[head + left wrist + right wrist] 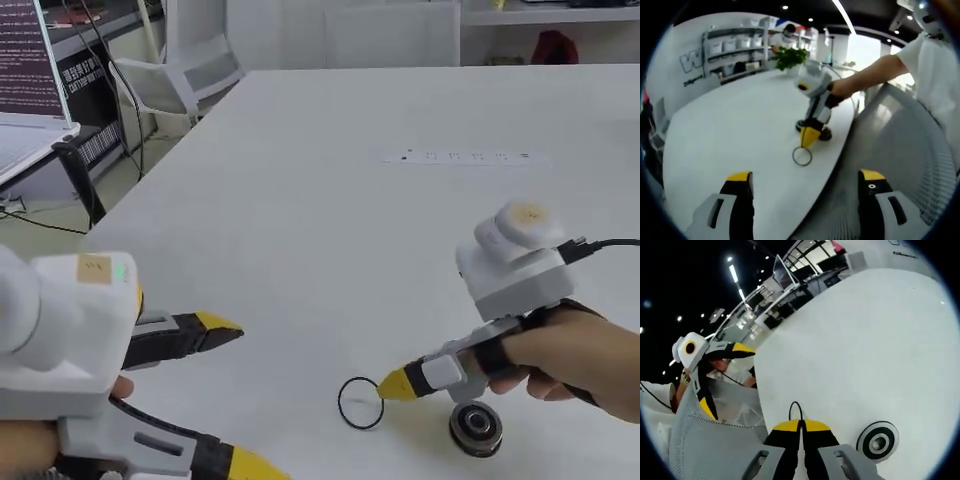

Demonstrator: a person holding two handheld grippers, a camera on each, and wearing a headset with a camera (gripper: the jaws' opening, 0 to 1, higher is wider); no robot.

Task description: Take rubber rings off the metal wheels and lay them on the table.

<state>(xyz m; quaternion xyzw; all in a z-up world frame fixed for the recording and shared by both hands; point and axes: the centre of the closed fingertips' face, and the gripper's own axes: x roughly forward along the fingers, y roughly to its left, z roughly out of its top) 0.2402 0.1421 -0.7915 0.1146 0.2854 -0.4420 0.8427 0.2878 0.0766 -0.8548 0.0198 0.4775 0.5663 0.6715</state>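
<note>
Black rubber ring (360, 403) flat on white desk (400, 220), lower centre of frame, right edge pinched in right claw (395, 385); metal wheel (476, 428) just beside, lower right. Left claw (250, 398) spread, lower left.

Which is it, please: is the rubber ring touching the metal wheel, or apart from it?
Apart. The head view shows a strip of bare table between the rubber ring and the metal wheel.
</note>
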